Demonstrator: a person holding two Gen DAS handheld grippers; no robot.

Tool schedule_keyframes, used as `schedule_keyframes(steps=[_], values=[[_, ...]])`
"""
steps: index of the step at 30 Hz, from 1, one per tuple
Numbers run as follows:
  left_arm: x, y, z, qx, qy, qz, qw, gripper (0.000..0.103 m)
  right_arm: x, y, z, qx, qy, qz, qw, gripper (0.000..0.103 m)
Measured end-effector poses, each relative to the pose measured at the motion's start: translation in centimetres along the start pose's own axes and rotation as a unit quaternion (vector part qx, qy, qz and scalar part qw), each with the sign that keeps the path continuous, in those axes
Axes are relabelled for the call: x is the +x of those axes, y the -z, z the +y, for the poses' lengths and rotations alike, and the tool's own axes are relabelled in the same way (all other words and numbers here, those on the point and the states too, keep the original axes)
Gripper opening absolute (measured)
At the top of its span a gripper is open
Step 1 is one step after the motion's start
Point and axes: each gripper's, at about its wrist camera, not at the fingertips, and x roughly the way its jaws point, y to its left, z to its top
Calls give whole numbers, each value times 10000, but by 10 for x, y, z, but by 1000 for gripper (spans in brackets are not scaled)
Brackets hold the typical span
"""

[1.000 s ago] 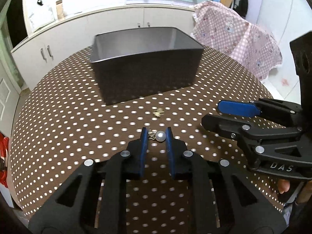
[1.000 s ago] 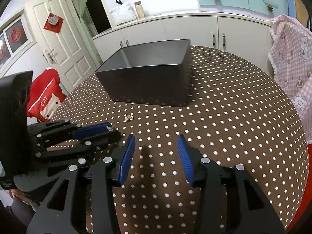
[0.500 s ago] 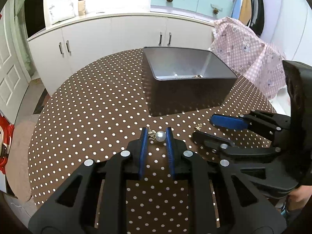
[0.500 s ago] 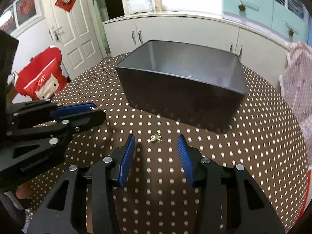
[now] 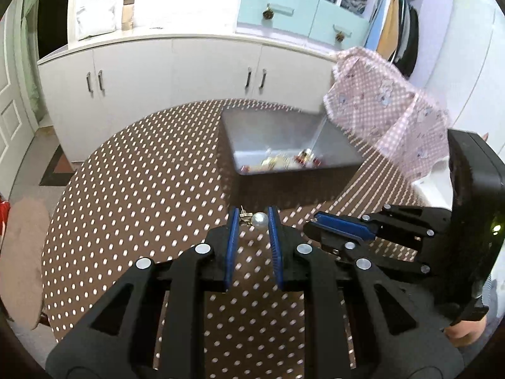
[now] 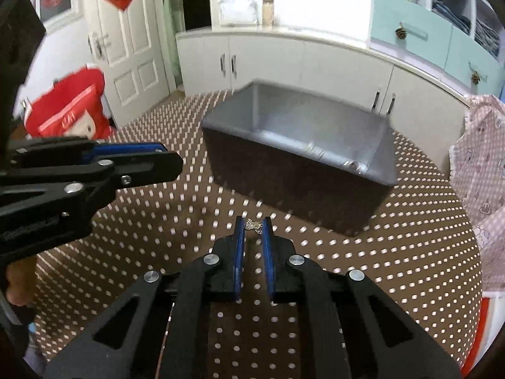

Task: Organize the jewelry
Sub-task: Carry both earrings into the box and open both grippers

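Observation:
My left gripper (image 5: 253, 218) is shut on a pearl earring (image 5: 259, 220), held just above the brown dotted tablecloth (image 5: 142, 189). The jaws of my right gripper (image 6: 253, 222) are closing, and a small bow-shaped gold earring (image 6: 254, 225) sits pinched between the blue pads. A grey metal box (image 5: 284, 132) stands just beyond both grippers, with several jewelry pieces (image 5: 284, 159) on its floor. In the right wrist view the box (image 6: 300, 132) is straight ahead and the left gripper (image 6: 170, 161) reaches in from the left. The right gripper (image 5: 312, 222) lies right of the pearl.
A pink checked cloth (image 5: 388, 110) hangs over something at the table's right edge, close to the box. White cabinets (image 5: 189, 72) run behind the round table. A red bag (image 6: 69, 104) and a white door (image 6: 132, 31) stand off to the left.
The right jaws have closed from wide apart onto the bow earring that lay on the table. Both grippers have come up and nearer the box. The left still holds the pearl earring.

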Motion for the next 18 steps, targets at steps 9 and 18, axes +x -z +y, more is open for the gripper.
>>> schedule_keyframes(steps=[9,18], values=[[3,-47,-17,-103,196,-276,9994,19,-37,-29,-34,500,85,-766,9958,10],[46,-72,-30,-46,70,67,9999,19,-22,-39,-61,808,65,-690,9943,10]])
